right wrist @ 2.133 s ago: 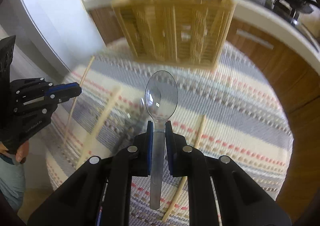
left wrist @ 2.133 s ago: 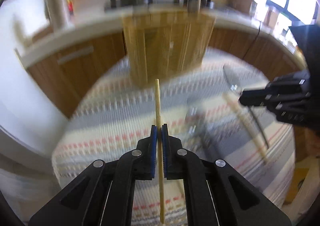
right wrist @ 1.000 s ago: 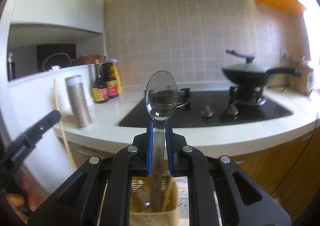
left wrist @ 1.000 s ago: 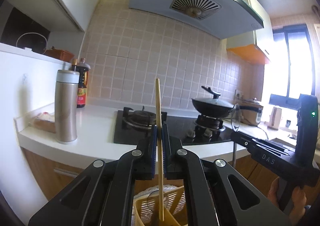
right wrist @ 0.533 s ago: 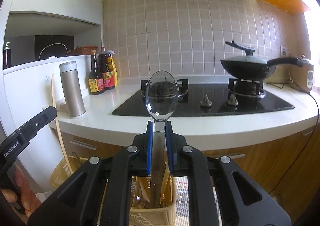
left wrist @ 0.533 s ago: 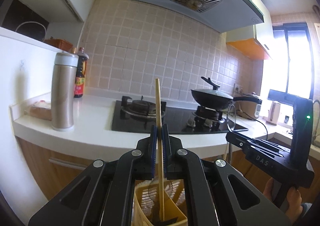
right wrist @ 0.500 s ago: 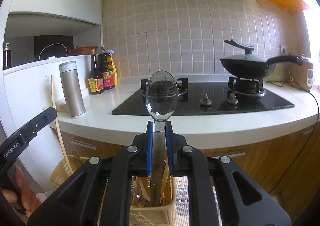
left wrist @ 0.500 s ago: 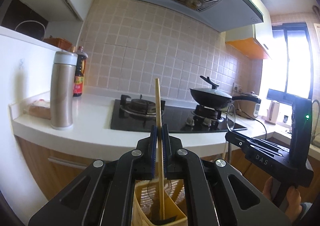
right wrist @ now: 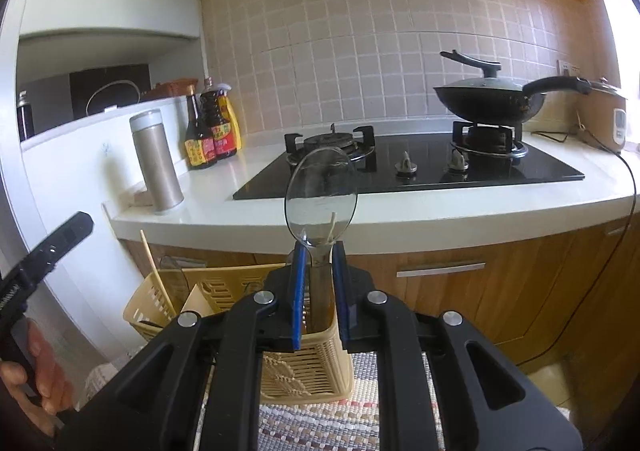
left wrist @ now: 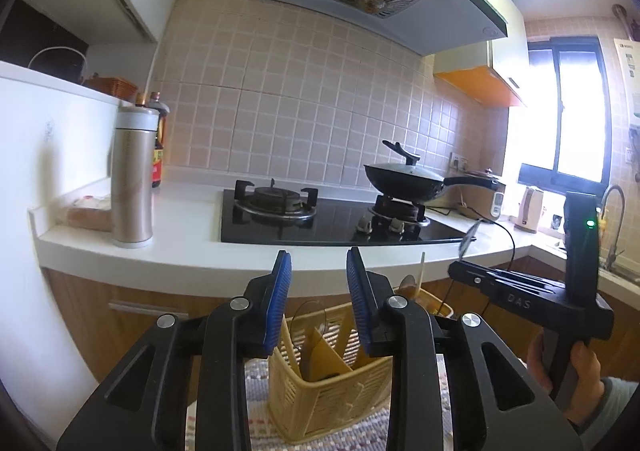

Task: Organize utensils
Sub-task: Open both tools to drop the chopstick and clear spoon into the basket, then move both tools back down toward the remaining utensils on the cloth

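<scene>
Left wrist view: the left gripper (left wrist: 318, 299) stands wide apart, its 2 blue ribbed pads holding nothing. Below the gap sits the basket (left wrist: 320, 399), a pale yellow slotted plastic caddy with inner dividers, resting on a woven striped mat (left wrist: 256, 427). A clear spoon (left wrist: 310, 317) stands upright in a near compartment, bowl up. Behind the right finger a metal spoon (left wrist: 408, 283) and a pale chopstick (left wrist: 421, 271) rise from a far compartment, long axes near vertical. To the right, the right gripper (left wrist: 468, 251) is seen from the side, a thin clear bowl edge showing above its tip; a hand (left wrist: 576, 379) grips its handle.

Right wrist view: the right gripper (right wrist: 318, 291) is closed on the handle of a clear plastic spoon (right wrist: 320, 195). The spoon's long axis runs straight up from the pads, its oval, see-through bowl on top; its handle runs down toward the basket (right wrist: 308, 367), lower end hidden. A thin wooden chopstick (right wrist: 154, 271) leans in the basket's left compartment, tip up and tilted left; another tip shows through the spoon bowl. The left gripper (right wrist: 80, 223) enters at the left edge; how far it is open cannot be told here. Behind: white counter (right wrist: 440, 211), steel flask (right wrist: 157, 161), black wok (right wrist: 488, 97).
</scene>
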Demonstrator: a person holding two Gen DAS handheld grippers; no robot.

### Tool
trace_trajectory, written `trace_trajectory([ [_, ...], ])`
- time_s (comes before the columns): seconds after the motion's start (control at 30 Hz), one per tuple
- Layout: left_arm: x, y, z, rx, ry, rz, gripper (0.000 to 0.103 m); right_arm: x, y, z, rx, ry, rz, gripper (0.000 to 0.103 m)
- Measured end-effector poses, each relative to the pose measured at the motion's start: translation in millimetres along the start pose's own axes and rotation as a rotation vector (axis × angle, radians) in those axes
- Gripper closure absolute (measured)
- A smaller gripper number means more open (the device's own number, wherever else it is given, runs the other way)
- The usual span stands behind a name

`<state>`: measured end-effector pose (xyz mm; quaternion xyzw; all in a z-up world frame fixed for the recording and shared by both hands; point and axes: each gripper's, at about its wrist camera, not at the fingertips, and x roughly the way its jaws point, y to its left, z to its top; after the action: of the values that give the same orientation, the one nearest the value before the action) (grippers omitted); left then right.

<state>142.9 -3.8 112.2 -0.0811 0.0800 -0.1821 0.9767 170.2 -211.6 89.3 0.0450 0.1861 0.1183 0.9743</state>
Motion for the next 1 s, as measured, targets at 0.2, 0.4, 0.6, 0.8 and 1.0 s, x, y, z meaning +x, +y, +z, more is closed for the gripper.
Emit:
trace_trajectory([
  [0.2, -13, 4, 1, 0.000, 0.008, 0.010, 0.072, 2, -10, 1, 0.066, 0.078, 0.064, 0.089],
  [0.4, -32, 17, -1, -0.094, 0.048, -0.026, 0.063, -22, -10, -7, 0.048, 0.140, 0.061, 0.056],
  [0.6, -41, 10, -17, -0.089, 0.193, -0.019, 0.062, -59, 10, -20, -0.047, 0.206, 0.018, 0.052],
  [0.8, -46, -13, -45, 0.004, 0.391, -0.004, 0.062, -72, 19, -44, -0.052, 0.386, -0.013, 0.052],
  [1.0, -43, -20, -80, 0.046, 0.581, 0.013, 0.062, -62, 22, -80, -0.036, 0.556, -0.013, 0.052],
])
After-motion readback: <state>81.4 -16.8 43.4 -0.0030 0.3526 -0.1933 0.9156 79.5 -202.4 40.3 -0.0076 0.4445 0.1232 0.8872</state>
